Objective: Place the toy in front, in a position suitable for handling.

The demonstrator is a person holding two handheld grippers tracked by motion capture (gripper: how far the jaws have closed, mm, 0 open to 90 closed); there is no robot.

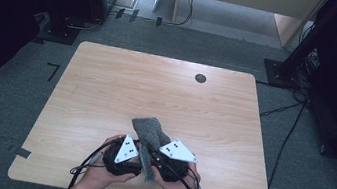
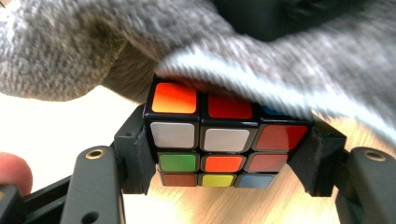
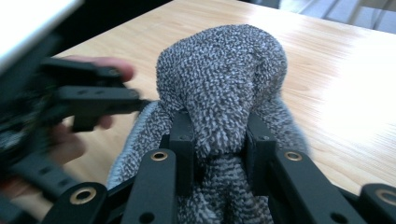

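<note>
My left gripper [image 2: 229,144] is shut on a colour-tiled puzzle cube [image 2: 224,140], its black jaws pressing the cube's two sides. A grey knitted cloth [image 2: 93,42] drapes over the top of the cube. My right gripper [image 3: 219,140] is shut on that same grey cloth [image 3: 222,79], which bunches up between its jaws. In the high view both hands sit close together at the near edge of the table, left gripper [image 1: 133,154] and right gripper [image 1: 156,154] side by side, with the cloth [image 1: 151,130] rising between them and lying forward on the wood.
The light wooden table [image 1: 157,88] has a small dark round cap [image 1: 200,78] near its far edge. Grey carpet surrounds it, with cables [image 1: 280,141] running along the floor at the right and dark stands at the back corners.
</note>
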